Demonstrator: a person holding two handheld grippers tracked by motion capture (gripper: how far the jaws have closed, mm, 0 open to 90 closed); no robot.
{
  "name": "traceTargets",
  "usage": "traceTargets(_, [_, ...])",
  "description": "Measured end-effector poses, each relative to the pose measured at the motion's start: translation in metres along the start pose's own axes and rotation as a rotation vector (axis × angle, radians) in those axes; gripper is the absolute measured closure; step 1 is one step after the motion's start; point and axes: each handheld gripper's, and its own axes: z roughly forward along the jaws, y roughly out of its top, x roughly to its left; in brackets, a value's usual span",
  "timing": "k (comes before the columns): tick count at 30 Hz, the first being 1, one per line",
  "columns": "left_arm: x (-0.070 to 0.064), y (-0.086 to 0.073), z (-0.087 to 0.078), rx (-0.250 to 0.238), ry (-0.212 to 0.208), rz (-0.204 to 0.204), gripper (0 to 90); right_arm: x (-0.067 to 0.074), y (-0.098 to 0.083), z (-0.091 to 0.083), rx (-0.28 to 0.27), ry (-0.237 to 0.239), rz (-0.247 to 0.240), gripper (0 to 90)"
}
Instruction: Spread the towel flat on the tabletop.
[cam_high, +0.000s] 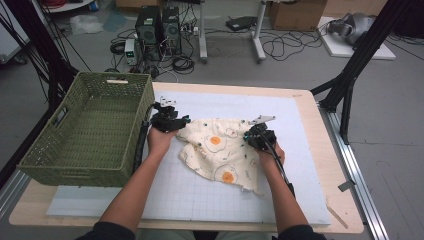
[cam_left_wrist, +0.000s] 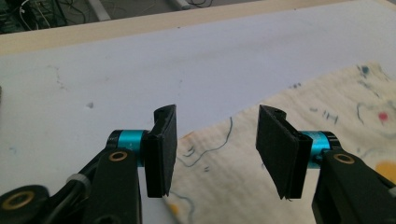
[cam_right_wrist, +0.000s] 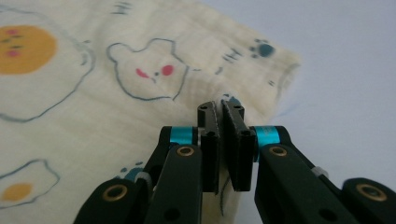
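1. Two hand-held grippers work one cloth (cam_high: 220, 152), a cream fabric printed with fried eggs and bear outlines. It lies crumpled near the centre of the white mat (cam_high: 300, 165) that covers the counter (cam_high: 345, 210).
2. The right hand-held gripper (cam_high: 248, 135) sits at the 3 o'clock edge of the cloth. In the right gripper view its jaws stand together, clamped on a raised fold of the cloth near a corner (cam_right_wrist: 280, 65). A pinch at the edge gives control of that side without bunching the middle.
3. The left hand-held gripper (cam_high: 184, 120) sits at the 10 o'clock edge of the cloth. In the left gripper view its jaws stand apart, with the cloth (cam_left_wrist: 261, 177) lying between and beneath them; the pads do not press on it. This placement appears to prepare a matching pinch on the opposite side.
4. A green woven basket (cam_high: 145, 107) stands at 9 o'clock from the cloth, at the left edge of the counter, with nothing inside. It is a likely destination for the cloth.
5. Judgement: one side is secured and the other is not. The left jaws need to close on an edge before any lift or fold, otherwise the cloth may drag and crumple further.
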Motion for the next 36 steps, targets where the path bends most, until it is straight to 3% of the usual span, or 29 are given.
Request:
traceTargets(4, [-0.002,-0.003,-0.009,-0.021,-0.012,0.012,48.7,-0.022,-0.003,0.002,0.003,-0.160,0.103,85.5])
traceTargets(5, [-0.002,-0.004,-0.011,-0.019,-0.017,0.014,48.8,-0.027,-0.005,0.002,0.001,-0.180,0.132,84.4])
traceTargets(8, [-0.003,-0.011,-0.015,-0.023,-0.041,0.019,50.1,-0.036,-0.009,-0.001,-0.012,-0.155,0.189,75.5])
traceTargets(11, [-0.005,-0.019,-0.019,-0.019,-0.066,0.011,50.5,-0.033,-0.008,-0.009,-0.047,-0.144,0.172,67.4])
traceTargets(15, [-0.011,-0.028,-0.026,-0.010,-0.100,0.034,50.7,-0.029,-0.009,-0.022,-0.083,-0.107,0.140,57.3])
traceTargets(18, [-0.014,-0.034,-0.032,-0.010,-0.131,0.054,53.5,-0.027,-0.013,-0.032,-0.064,-0.060,0.114,49.6])
traceTargets(21, [-0.018,-0.036,-0.039,0.016,-0.174,0.070,52.8,-0.020,-0.019,-0.043,-0.081,-0.064,0.077,47.7])
traceTargets(23, [-0.022,-0.038,-0.043,0.002,-0.194,0.090,52.4,-0.017,-0.026,-0.052,-0.085,-0.061,0.068,45.9])
traceTargets(28, [-0.032,-0.047,-0.042,0.053,-0.255,0.131,53.0,-0.013,-0.048,-0.068,-0.090,0.001,0.054,49.5])
traceTargets(33, [-0.046,-0.057,-0.037,0.097,-0.283,0.180,55.9,-0.008,-0.059,-0.072,-0.070,0.015,0.036,50.1])
traceTargets(36, [-0.052,-0.062,-0.034,0.124,-0.261,0.217,56.7,-0.006,-0.059,-0.070,-0.065,0.019,0.024,50.1])
